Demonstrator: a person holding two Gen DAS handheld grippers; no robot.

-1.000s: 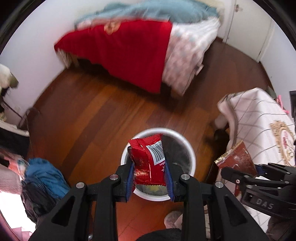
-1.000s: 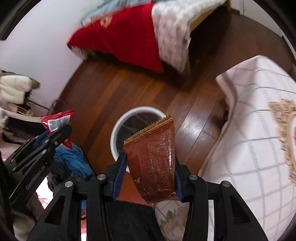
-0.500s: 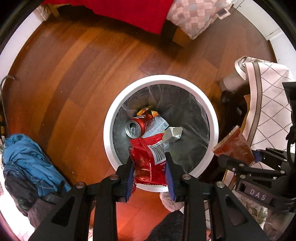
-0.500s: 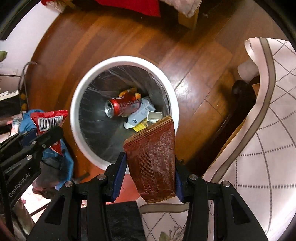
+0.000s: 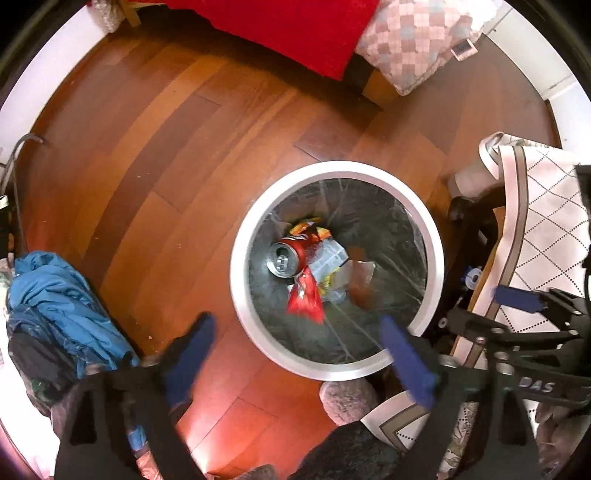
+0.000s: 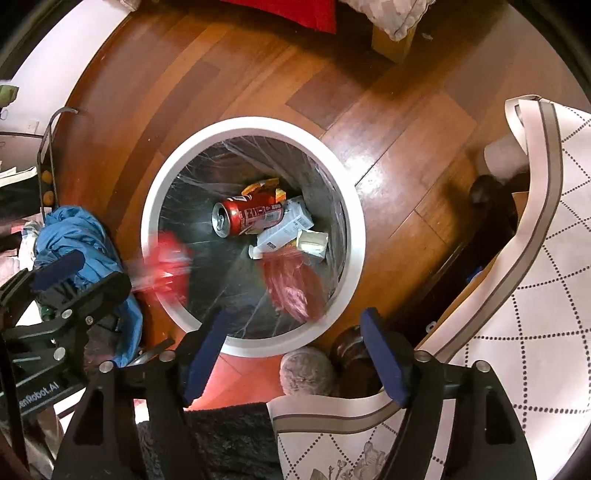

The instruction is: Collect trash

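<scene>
A white-rimmed bin [image 5: 240, 258] [image 6: 159, 192] with a clear liner stands on the wood floor right below both grippers. Inside lie a red can [image 5: 286, 254] [image 6: 247, 216], a white carton [image 6: 286, 227] and other scraps. My left gripper [image 5: 299, 347] hangs over the bin's near rim, its jaws opening wide with nothing between them. The red wrapper [image 5: 306, 295] [image 6: 166, 262] falls loose inside the bin. My right gripper [image 6: 295, 343] is also opening over the rim, and the brown wrapper [image 6: 291, 284] [image 5: 360, 280] drops blurred below it, free of the pads.
A blue cloth pile [image 5: 55, 295] [image 6: 85, 240] lies left of the bin. A table with a white patterned cloth [image 5: 546, 221] [image 6: 535, 258] stands to the right. A bed with a red blanket [image 5: 295, 29] is beyond. A grey fuzzy slipper [image 5: 347, 398] sits near the rim.
Both grippers sank over the bin, then opened. The red wrapper left the left jaws and the brown wrapper left the right jaws; both are falling into the bin.
</scene>
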